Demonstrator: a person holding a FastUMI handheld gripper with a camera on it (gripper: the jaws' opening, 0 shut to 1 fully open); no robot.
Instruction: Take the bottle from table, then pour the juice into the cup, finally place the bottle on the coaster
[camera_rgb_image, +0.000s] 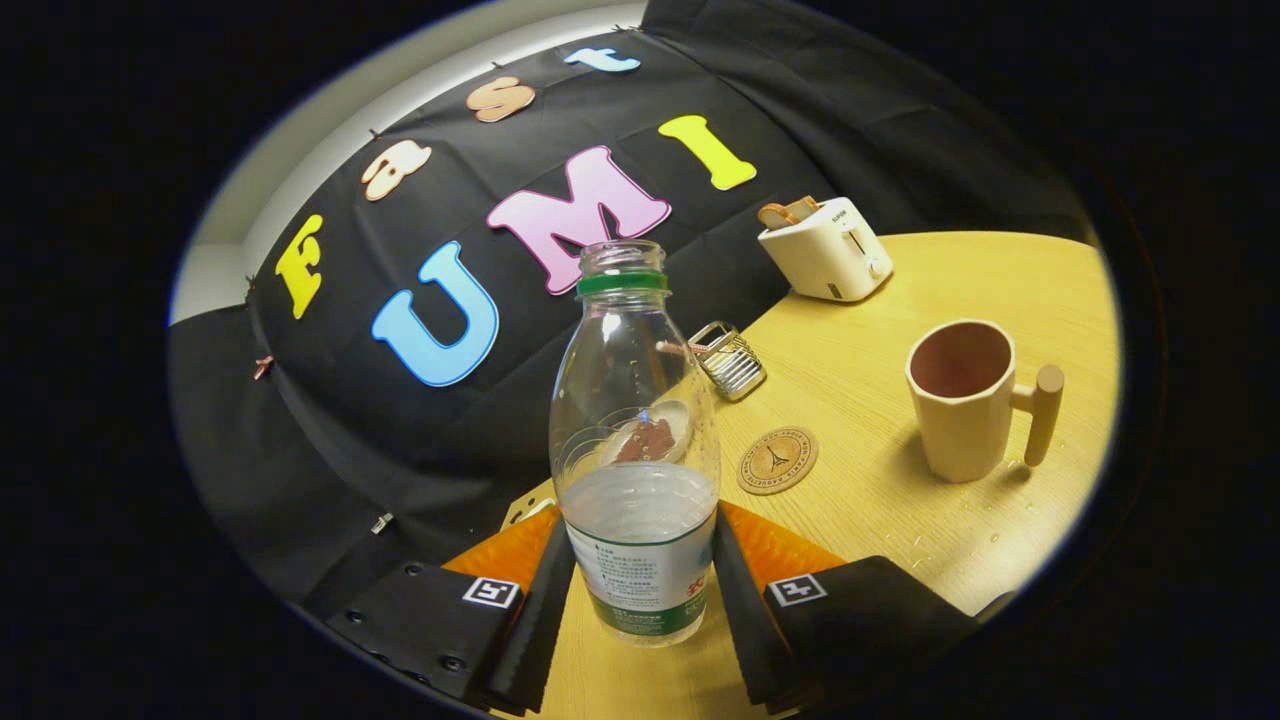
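Observation:
A clear plastic bottle (635, 420) with a green neck ring and no cap stands upright between my fingers, its lower third filled with pale liquid. My gripper (640, 565) is shut on its labelled lower part, with a finger pressing on each side. I cannot tell whether its base touches the wooden table (900, 300). A round cork coaster (777, 460) lies just beyond my right finger. Further right stands a cream cup (962, 400) with a wooden handle, its mouth open and upright.
A cream toaster (826, 250) with toast in it sits at the back of the table. A small wire rack (730, 360) lies behind the bottle, beside a small plate seen through the bottle. A few droplets (975, 500) dot the table near the cup.

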